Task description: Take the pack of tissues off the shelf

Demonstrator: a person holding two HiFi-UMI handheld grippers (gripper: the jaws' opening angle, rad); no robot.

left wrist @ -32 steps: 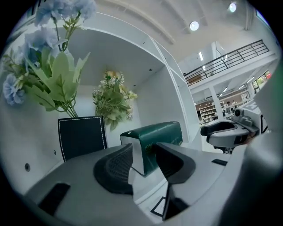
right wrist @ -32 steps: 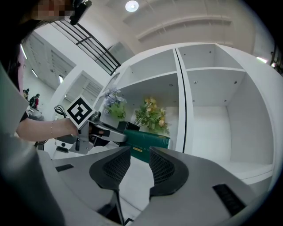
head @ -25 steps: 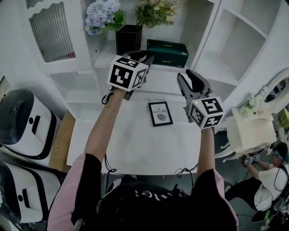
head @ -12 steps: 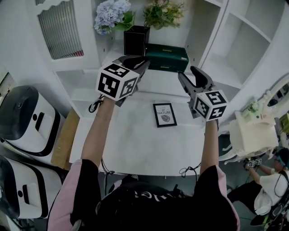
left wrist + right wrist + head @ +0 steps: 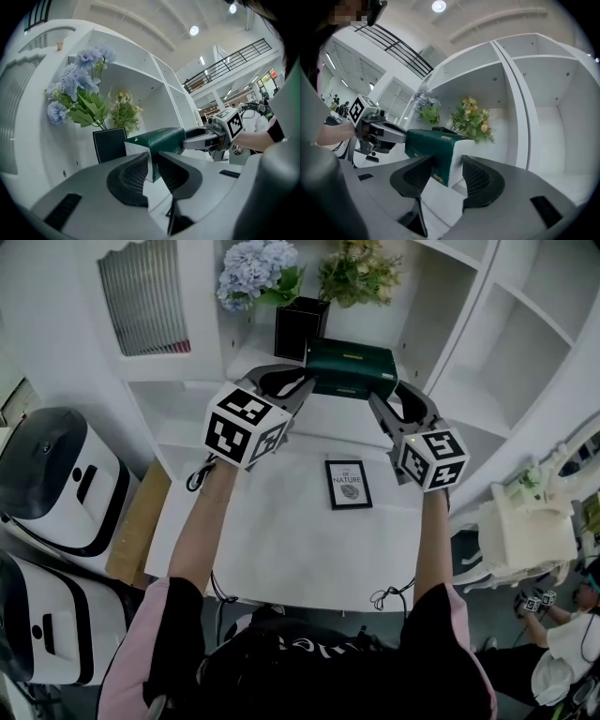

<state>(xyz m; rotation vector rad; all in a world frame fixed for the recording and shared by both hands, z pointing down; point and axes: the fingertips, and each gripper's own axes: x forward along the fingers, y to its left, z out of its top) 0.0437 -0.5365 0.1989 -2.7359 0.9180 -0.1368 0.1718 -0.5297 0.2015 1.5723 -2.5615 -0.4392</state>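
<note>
Dark green pack of tissues (image 5: 352,367) lying on the shelf (image 5: 328,420) — left gripper (image 5: 289,382) gaping round one end, right gripper (image 5: 392,399) just opening round the other; white ends showing only in gripper views.

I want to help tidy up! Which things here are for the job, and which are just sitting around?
For the job:
green pack of tissues
white shelf it sits on

Just sitting around:
black vase with flowers
framed picture on the table
white machines at the left
</note>
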